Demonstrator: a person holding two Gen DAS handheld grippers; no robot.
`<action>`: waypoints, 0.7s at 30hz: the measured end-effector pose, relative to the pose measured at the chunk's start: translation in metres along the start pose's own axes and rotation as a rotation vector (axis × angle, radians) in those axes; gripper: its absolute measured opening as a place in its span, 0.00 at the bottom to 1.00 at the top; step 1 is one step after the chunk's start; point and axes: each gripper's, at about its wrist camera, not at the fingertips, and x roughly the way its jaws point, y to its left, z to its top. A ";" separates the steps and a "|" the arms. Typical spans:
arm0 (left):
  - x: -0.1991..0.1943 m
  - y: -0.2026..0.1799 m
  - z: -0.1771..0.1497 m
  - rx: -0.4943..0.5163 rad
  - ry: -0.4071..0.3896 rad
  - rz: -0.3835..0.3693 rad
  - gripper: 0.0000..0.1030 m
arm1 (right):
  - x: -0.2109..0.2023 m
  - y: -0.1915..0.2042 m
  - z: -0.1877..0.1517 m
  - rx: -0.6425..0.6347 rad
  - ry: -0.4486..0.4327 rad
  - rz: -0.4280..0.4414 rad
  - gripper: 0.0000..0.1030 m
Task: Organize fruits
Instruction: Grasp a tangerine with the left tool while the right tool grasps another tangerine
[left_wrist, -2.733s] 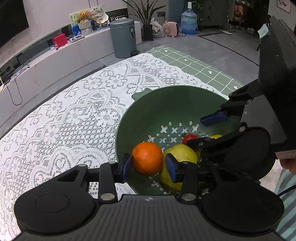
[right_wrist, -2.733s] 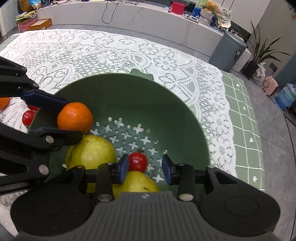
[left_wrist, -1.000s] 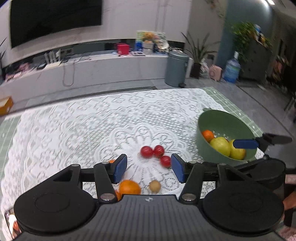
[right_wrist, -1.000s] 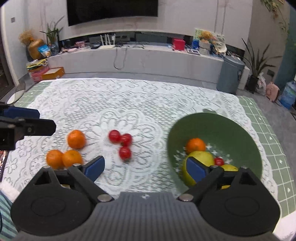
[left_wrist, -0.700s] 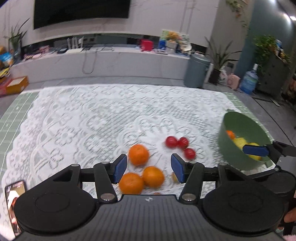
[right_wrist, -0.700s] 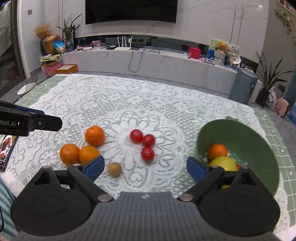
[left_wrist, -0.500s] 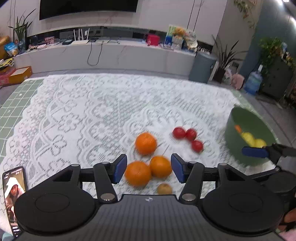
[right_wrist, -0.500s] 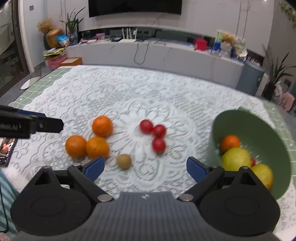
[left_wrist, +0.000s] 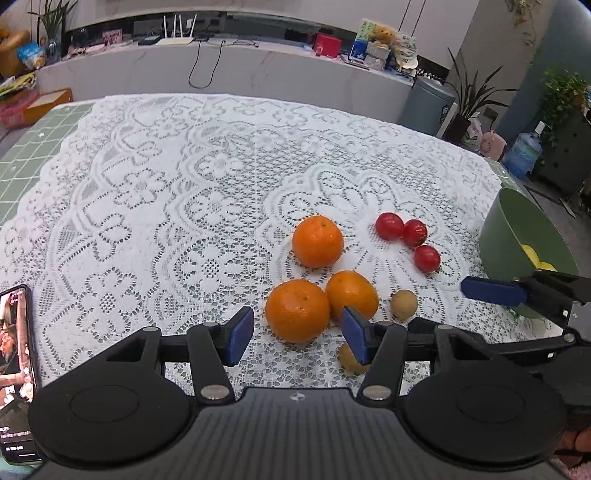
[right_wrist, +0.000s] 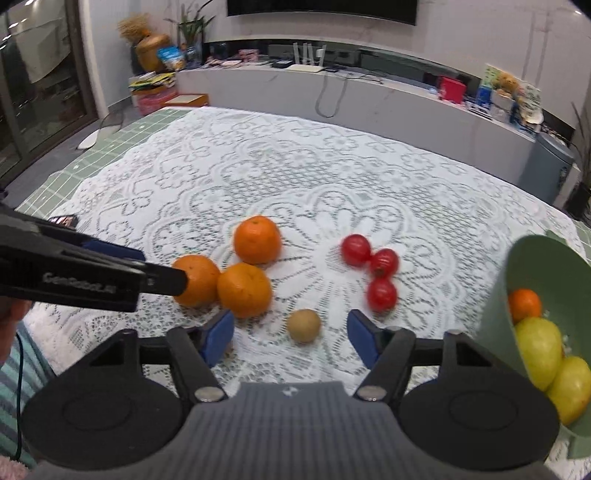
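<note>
Over the lace cloth (left_wrist: 155, 192) my left gripper (left_wrist: 297, 334) stood half open around nothing just short of the oranges (left_wrist: 297, 310), while my right gripper (right_wrist: 291, 336) was closing, empty, beside them.

On worktop: three oranges (left_wrist: 317, 241), three cherry tomatoes (left_wrist: 389, 226), two small brown fruits (left_wrist: 404, 304); one green bowl (left_wrist: 517, 236).

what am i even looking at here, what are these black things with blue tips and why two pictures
No robot: a person holds a handheld gripper in each hand, with a camera on each looking along its blue-tipped fingers. One picture is from the left gripper, one from the right gripper. Both are empty; the right one's jaws are closing around nothing yet. On the lace tablecloth lie three oranges, three small red fruits and little brown fruits. A green bowl holds more fruit. A phone lies at the left.
</note>
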 end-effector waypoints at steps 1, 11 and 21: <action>0.002 0.001 0.000 0.000 0.007 0.000 0.62 | 0.003 0.002 0.001 -0.012 0.002 0.009 0.55; 0.014 0.008 0.004 -0.013 0.063 -0.016 0.61 | 0.029 0.014 0.008 -0.117 0.020 0.074 0.49; 0.020 0.014 0.005 -0.041 0.089 -0.049 0.61 | 0.044 0.019 0.011 -0.149 0.037 0.109 0.43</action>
